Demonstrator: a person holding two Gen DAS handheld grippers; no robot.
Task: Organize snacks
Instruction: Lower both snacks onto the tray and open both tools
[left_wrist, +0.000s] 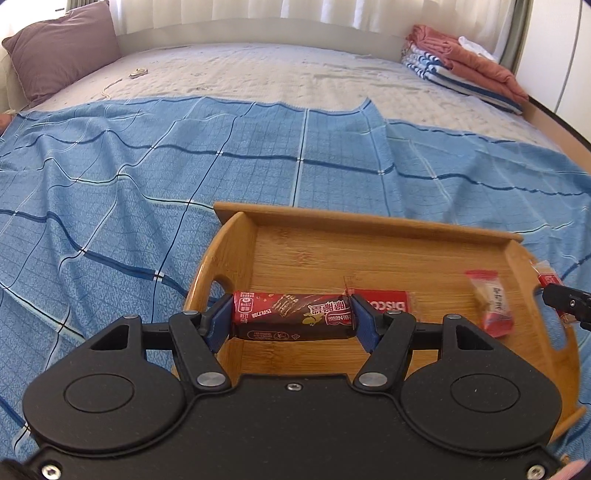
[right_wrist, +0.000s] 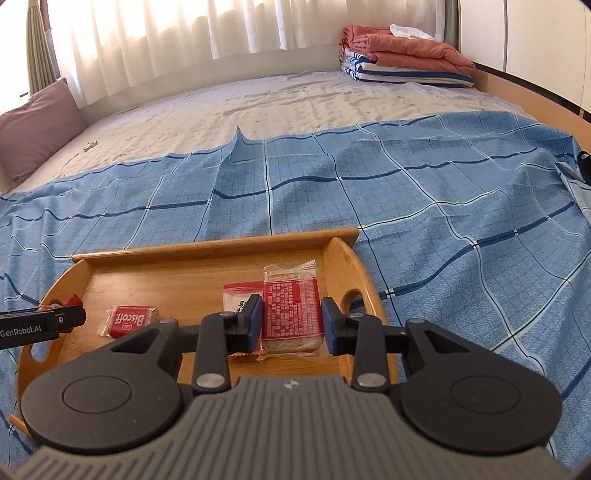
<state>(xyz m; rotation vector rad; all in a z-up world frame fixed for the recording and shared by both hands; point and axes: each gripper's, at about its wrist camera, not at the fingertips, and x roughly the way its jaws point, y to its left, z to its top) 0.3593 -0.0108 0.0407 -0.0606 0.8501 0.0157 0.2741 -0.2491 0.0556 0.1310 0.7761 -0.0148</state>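
Observation:
A bamboo tray (left_wrist: 365, 221) (right_wrist: 214, 243) with cut-out handles lies on a blue checked cloth. My left gripper (left_wrist: 291, 314) is shut endwise on a dark red wafer bar (left_wrist: 291, 308), held over the tray's left end. My right gripper (right_wrist: 291, 321) is shut on a red and clear cracker packet (right_wrist: 291, 314) over the tray's right end. On the tray floor lie a red Biscoff packet (right_wrist: 129, 321) (left_wrist: 384, 304) and a small red and white candy packet (left_wrist: 493, 306) (right_wrist: 240, 291). Each view shows the other gripper's finger at its edge (left_wrist: 565, 301) (right_wrist: 44, 321).
The blue cloth (left_wrist: 147, 184) (right_wrist: 443, 203) covers the near half of a bed with a pale mattress cover. A mauve pillow (left_wrist: 62, 55) lies at the far left. Folded towels and clothes (left_wrist: 461, 62) (right_wrist: 406, 55) are stacked at the far right, with curtains behind.

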